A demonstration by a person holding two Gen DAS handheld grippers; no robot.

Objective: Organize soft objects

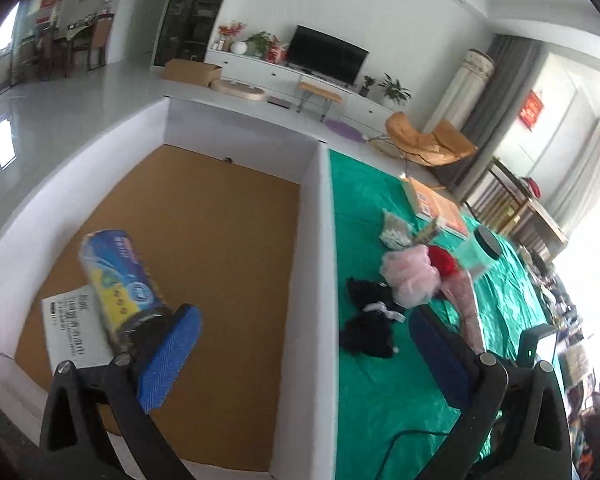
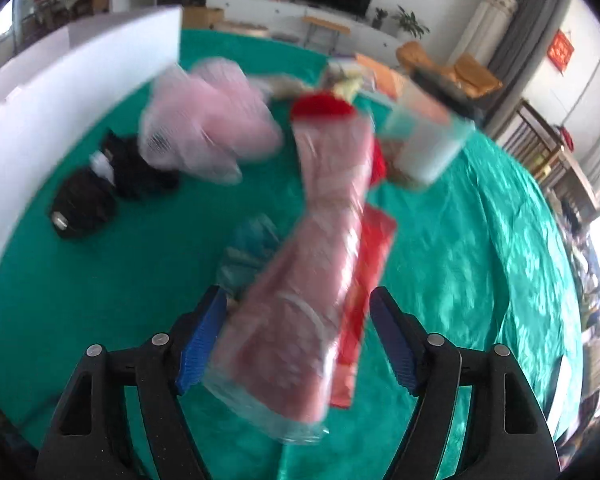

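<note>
1. The right gripper [image 2: 298, 340] has ribbed blue pads [image 2: 202, 344] on black arms. Its jaws stand spread, with a long pink packet [image 2: 300, 292] in glossy clear wrap lying between them. The view is blurred, so I cannot tell whether either pad touches it.
2. Just beside the packet lie a flat red sleeve [image 2: 370, 268] on its right and a crumpled teal bag [image 2: 246, 252] on its left, all on shiny green cloth [image 2: 480, 240].
3. Farther off sit a puffy pink mesh ball [image 2: 208, 128], a black fabric bundle [image 2: 100, 188] near the white wall, something red [image 2: 320, 106] and a clear tub [image 2: 424, 140].
4. The left gripper [image 1: 300, 356] is wide apart and holds nothing. Its left pad [image 1: 168, 356] hangs over a white-walled box [image 1: 318, 240] with a brown cork-like floor.
5. Just beyond that pad a blue and yellow cylindrical pack [image 1: 118, 280] lies in the box, partly on a white printed sheet [image 1: 72, 328]. Whether the pad touches it is unclear.
6. The right pad hangs over the cloth, near the black bundle and mesh ball.
</note>
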